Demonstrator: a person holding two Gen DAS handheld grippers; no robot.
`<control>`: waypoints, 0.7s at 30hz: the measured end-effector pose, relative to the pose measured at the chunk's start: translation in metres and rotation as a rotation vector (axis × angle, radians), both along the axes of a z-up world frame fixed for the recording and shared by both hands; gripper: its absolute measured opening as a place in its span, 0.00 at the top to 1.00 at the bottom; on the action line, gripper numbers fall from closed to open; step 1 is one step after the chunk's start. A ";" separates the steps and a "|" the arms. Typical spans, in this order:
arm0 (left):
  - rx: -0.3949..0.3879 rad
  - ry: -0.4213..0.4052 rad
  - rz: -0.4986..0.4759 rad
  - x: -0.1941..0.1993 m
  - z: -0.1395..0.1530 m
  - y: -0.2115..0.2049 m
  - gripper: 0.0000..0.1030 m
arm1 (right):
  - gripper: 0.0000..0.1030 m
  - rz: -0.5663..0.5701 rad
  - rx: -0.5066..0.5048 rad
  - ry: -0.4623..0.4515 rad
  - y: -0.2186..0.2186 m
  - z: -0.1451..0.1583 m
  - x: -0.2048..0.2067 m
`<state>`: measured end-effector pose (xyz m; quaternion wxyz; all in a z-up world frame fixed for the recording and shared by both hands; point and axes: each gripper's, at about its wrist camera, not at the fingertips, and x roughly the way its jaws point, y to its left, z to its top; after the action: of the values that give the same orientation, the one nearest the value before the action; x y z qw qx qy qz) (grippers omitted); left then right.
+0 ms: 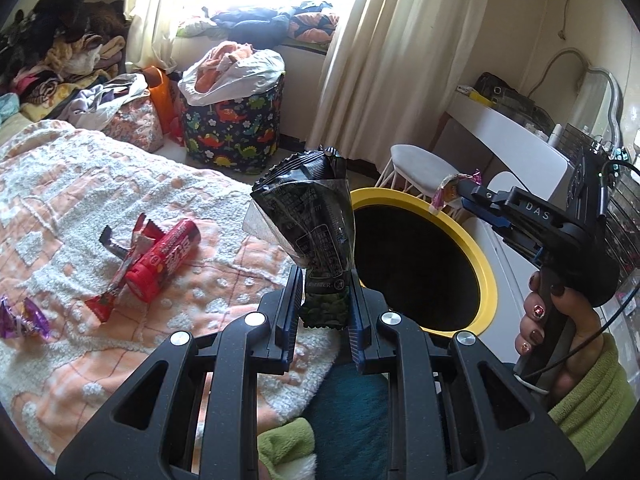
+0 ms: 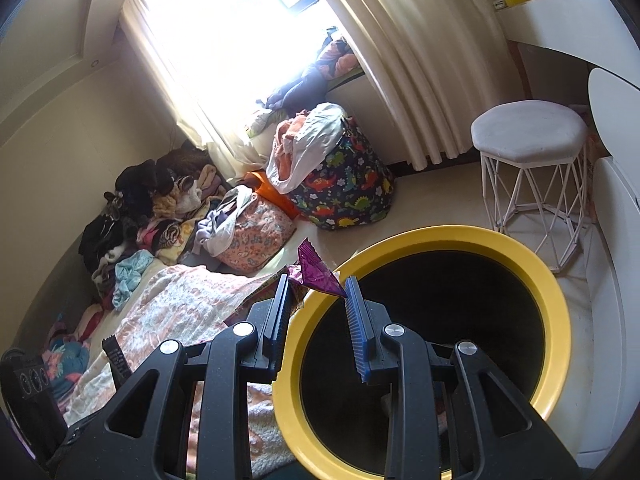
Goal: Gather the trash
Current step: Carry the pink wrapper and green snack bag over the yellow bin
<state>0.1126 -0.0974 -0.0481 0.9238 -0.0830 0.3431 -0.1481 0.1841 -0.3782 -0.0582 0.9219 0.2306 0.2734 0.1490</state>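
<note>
Both tongs angled down: left tongs point(image 1: 326, 280) grip black wrapper point(image 1: 316, 216), right tongs point(image 2: 318, 286) purple wrapper point(image 2: 316, 274).

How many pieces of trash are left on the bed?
3: red tube, red wrapper touching it, purple wrapper near the blanket's left edge. More may be hidden beyond view.

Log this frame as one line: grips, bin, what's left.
left gripper: shut on black snack bag | right gripper: shut on purple wrapper | yellow-rimmed bin: open | blanket: red tube
</note>
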 end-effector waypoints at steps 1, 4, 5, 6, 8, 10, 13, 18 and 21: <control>0.000 0.000 -0.006 0.001 0.000 -0.002 0.85 | 0.75 -0.005 0.003 0.000 -0.003 -0.001 -0.001; 0.004 0.000 -0.023 0.003 -0.001 -0.009 0.85 | 0.75 -0.023 0.001 0.000 -0.008 -0.001 -0.001; 0.005 0.001 -0.029 0.003 -0.001 -0.011 0.85 | 0.75 -0.030 0.000 0.000 -0.010 -0.001 -0.001; 0.006 0.001 -0.033 0.003 -0.002 -0.013 0.85 | 0.75 -0.034 0.000 0.000 -0.012 -0.001 -0.001; 0.008 0.003 -0.044 0.004 -0.004 -0.016 0.85 | 0.75 -0.045 0.000 0.002 -0.014 -0.002 -0.002; 0.013 0.003 -0.056 0.005 -0.004 -0.021 0.85 | 0.75 -0.055 0.006 0.005 -0.018 -0.004 -0.001; 0.016 0.004 -0.073 0.008 -0.006 -0.028 0.85 | 0.75 -0.072 0.010 0.014 -0.022 -0.006 -0.002; 0.021 0.005 -0.102 0.014 -0.008 -0.042 0.85 | 0.75 -0.101 0.007 0.020 -0.030 -0.008 -0.002; 0.022 0.007 -0.115 0.018 -0.009 -0.049 0.85 | 0.75 -0.117 0.008 0.024 -0.033 -0.009 -0.002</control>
<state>0.1310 -0.1469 -0.0575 0.9135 -0.0532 0.3520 -0.1970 0.1819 -0.4117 -0.0673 0.9246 0.2519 0.2700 0.0932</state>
